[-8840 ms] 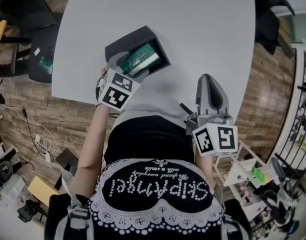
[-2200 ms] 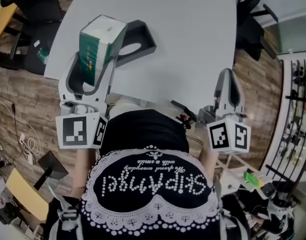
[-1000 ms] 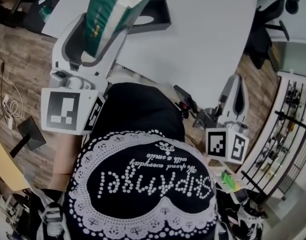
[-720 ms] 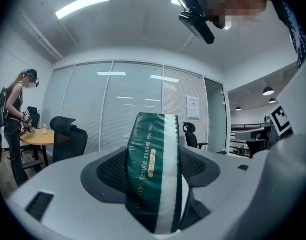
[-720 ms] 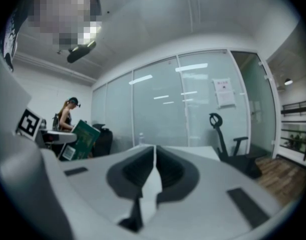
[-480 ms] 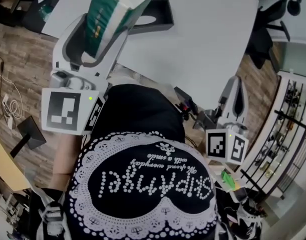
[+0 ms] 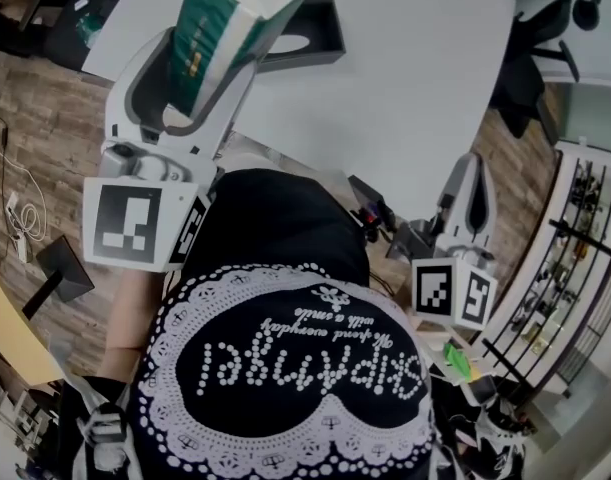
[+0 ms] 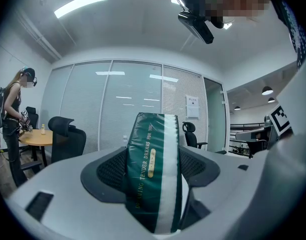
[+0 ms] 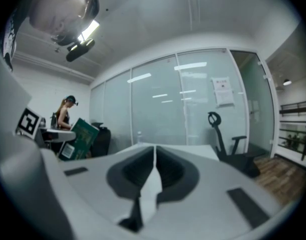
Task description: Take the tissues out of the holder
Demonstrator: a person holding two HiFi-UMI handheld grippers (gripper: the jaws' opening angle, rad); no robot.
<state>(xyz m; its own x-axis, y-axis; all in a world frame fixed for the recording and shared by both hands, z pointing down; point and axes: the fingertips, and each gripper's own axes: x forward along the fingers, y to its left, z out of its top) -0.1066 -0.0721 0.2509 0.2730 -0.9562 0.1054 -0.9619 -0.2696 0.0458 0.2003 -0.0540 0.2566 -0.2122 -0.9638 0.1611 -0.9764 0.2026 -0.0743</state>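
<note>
My left gripper (image 7: 211,54) clamps the tissues (image 7: 235,8) in the air, clear of the empty holder (image 7: 307,34) on the table (image 7: 415,68). My right gripper (image 7: 471,166) is closed on nothing. Removal looks done; I judge only setting down remains.

The tissue pack (image 7: 225,23), dark green with a white stripe and gold lettering (image 8: 151,159), stood on end, pinched between the jaws of the left gripper (image 8: 154,156) and lifted clear of the holder. The holder (image 7: 323,30), a black box with an oval opening, sat just behind it on the white table (image 7: 415,88).
</note>
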